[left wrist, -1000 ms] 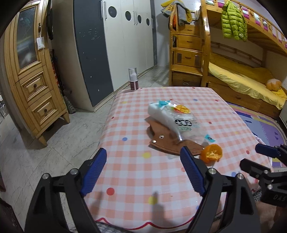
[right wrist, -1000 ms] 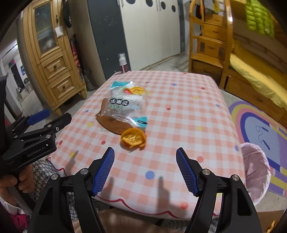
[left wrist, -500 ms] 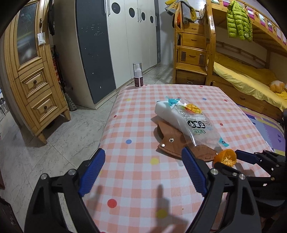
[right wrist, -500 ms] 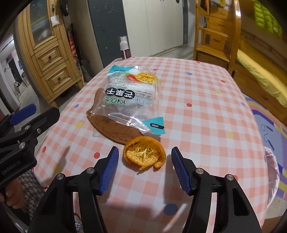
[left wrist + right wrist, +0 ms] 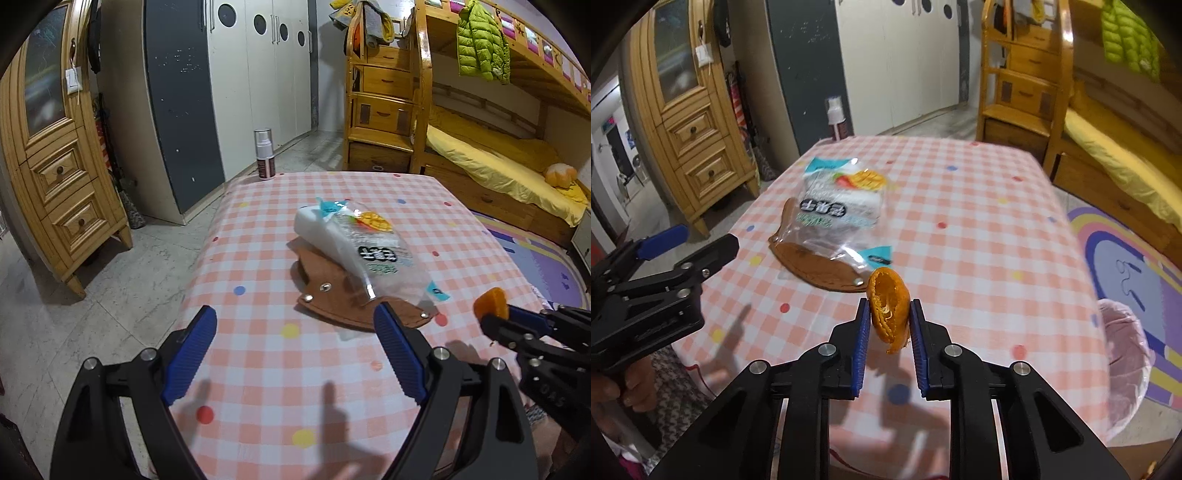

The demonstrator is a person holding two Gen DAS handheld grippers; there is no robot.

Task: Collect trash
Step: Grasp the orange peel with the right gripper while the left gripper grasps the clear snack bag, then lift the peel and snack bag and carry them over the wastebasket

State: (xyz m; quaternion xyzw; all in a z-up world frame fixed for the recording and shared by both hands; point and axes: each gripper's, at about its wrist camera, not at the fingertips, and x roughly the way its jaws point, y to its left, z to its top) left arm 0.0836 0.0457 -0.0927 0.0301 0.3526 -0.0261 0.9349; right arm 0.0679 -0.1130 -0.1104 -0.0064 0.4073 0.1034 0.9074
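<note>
Orange peel [image 5: 888, 308]: a cupped half-rind, bright orange outside, paler pith and a few white strands inside. It stands on edge, pinched between the blue pads [image 5: 861, 347] of the right tool [image 5: 886, 350], which is clamped on it and lifted clear of the desk [image 5: 979, 229]. From the left wrist view the peel [image 5: 492, 302] shows as an orange lump at the tip of the right tool, off to the right of the left tool [image 5: 295, 363].

Left tool: jaws spread wide, nothing between them, held over the near edge of the desk.

Ahead of both tools, in mid-desk, a clear plastic snack bag [image 5: 364, 245] with black lettering and a mango print lies slumped across a flat brown leather piece [image 5: 343, 301] with metal rivets. A spray bottle [image 5: 265, 155] stands at the far left corner of the desk. To the right of the right tool, beside the desk and lower, a pink-lined bin [image 5: 1126, 369] sits on the floor.

Change from half a second ago: the peel then lay cup-up on the checked cloth between the right tool's open pads; now the pads have closed on it, and it is turned on edge and raised. The left tool's jaws are as wide as before. Bag and leather piece have not shifted.
</note>
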